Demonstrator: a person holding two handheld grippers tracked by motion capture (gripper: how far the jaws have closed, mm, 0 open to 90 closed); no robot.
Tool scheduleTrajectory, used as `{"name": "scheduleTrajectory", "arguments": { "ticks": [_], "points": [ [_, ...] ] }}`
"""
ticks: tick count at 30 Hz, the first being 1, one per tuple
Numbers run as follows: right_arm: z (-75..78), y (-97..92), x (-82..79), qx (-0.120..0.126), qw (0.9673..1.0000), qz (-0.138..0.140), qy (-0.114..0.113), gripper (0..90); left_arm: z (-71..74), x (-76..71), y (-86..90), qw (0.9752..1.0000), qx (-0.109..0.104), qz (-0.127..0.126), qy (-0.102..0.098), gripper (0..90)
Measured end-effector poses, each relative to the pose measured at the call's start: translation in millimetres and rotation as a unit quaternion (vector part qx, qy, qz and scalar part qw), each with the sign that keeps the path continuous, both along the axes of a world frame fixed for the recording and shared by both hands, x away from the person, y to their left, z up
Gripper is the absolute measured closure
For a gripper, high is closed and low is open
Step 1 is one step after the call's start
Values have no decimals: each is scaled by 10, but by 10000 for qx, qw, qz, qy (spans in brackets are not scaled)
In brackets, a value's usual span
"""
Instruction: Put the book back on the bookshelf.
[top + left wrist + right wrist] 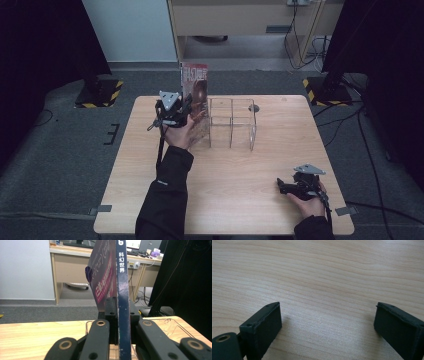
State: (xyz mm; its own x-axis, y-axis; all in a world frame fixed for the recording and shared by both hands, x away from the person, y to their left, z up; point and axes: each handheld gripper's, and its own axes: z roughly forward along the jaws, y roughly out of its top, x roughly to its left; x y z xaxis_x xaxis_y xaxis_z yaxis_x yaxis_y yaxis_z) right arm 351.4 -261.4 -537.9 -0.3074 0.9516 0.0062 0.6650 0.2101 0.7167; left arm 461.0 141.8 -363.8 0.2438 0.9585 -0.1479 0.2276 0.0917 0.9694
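1. Two tools are at work over one wooden tabletop (225,170); the left tool (175,111) is clamped tight on a magazine (196,92), its black jaws pinching the dark blue spine (124,302) in the left gripper view.
2. The magazine stands upright, at the left end of a clear acrylic rack (232,122) near the tabletop's far edge; whether it sits inside a compartment I cannot tell.
3. The right tool (285,186) lies low by the near right corner, well apart from the rack; its jaws spread wide over bare wood, holding nothing.
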Motion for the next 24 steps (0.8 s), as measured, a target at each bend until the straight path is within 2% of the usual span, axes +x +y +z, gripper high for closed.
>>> {"name": "scheduleTrajectory", "arguments": {
  "ticks": [6,10,24],
  "points": [
    [0,0,0,-2,10000,0,0,79,-76,11,4,9999,-110,-15,-85,837],
    [0,-1,1,-4,10000,5,-2,79,-103,1,8,9998,-108,-7,-143,836],
    [0,-1,1,-4,10000,5,-3,79,-274,-108,46,9995,-219,-52,-228,836]
  ]
}}
